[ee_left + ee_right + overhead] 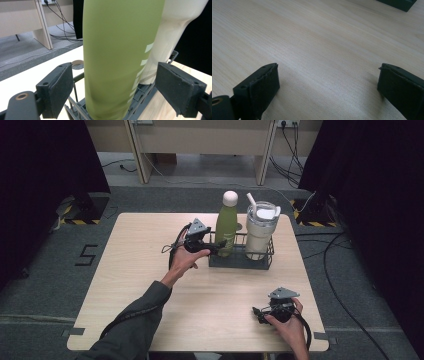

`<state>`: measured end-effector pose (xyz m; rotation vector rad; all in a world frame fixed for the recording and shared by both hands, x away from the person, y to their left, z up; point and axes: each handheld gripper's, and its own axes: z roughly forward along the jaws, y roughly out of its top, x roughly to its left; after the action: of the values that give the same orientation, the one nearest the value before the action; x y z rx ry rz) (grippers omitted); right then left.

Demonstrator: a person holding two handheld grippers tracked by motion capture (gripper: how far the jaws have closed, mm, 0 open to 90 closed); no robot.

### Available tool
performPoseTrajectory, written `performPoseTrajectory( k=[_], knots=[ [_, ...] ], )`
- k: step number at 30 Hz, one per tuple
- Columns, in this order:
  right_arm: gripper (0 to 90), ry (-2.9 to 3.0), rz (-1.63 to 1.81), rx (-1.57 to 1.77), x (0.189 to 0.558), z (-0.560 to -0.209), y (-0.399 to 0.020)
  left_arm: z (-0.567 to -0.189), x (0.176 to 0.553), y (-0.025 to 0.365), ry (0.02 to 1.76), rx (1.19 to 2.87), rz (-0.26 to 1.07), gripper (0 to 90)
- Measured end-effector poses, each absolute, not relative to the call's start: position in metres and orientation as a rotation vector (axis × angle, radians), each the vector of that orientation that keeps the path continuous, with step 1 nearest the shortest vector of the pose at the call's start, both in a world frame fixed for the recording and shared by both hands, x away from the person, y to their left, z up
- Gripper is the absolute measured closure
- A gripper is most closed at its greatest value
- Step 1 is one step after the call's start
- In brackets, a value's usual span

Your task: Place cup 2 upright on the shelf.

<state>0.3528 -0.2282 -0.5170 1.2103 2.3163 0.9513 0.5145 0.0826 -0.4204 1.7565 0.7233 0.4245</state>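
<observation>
Green matte bottle [226,226] with a rounded white cap stands upright in the left end of a black wire caddy [265,261], which sits on the far middle of the pale wooden table [130,285]. Starting at the left of the high view, a person's sleeved forearm reaches in and the left gripper [218,246] is held level against the caddy's left end, at the lower body of the bottle. In the left gripper view that gripper [113,80] has its jaws wide apart with the bottle [117,55] standing between them; a gap shows on each side, so neither pad touches it. The caddy's wire rim [75,106] runs just under the jaws and stands between them and the bottle's base. Just right of the bottle, in the same caddy, is a cream tumbler [260,231] with a clear lid and a white straw; it stands close beside the bottle, whether touching I cannot tell. Farther right and nearer the person, well apart from the caddy, the right gripper [256,314] rests low over the table's near right corner. In its own view that gripper [328,80] is spread wide over bare wood [317,42], holding nothing.
</observation>
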Motion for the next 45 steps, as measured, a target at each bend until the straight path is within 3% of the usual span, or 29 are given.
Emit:
performPoseTrajectory(
  k=[45],
  knots=[
    [4.3,2.317,0.949,1.208,0.353,-0.517,-0.228,-0.410,0.470,0.151,0.693,1.788,0.416,14.9]
  ],
)
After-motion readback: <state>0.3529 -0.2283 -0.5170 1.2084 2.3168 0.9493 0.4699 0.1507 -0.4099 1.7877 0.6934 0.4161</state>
